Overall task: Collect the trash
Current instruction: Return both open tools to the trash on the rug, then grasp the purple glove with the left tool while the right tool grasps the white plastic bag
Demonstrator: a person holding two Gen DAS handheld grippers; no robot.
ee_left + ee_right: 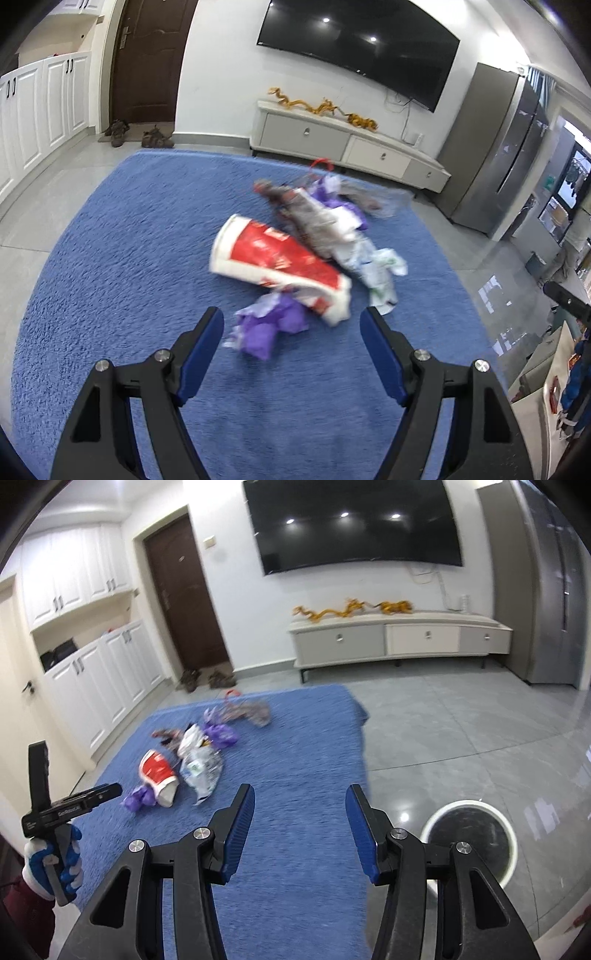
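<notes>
The left claw [291, 321] stands wide open and empty, just short of the purple wrapper [266, 325] and the red cup [277, 264] at the near end of the trash heap. The right claw [300, 797] is also open and empty, over bare rug [295, 738], with the bin [469, 840] beside it on the floor. This looks like the reach for a first pick; next, the left should close on the wrapper or cup. Blue shaggy rug, grey tiles, a TV [351, 520] on the wall.

A blue rug [122, 229] on the grey tiled floor [461, 731] carried the trash (a red-and-white paper cup [273, 262], purple wrappers [266, 328], crumpled plastic bags [343, 229]).
</notes>
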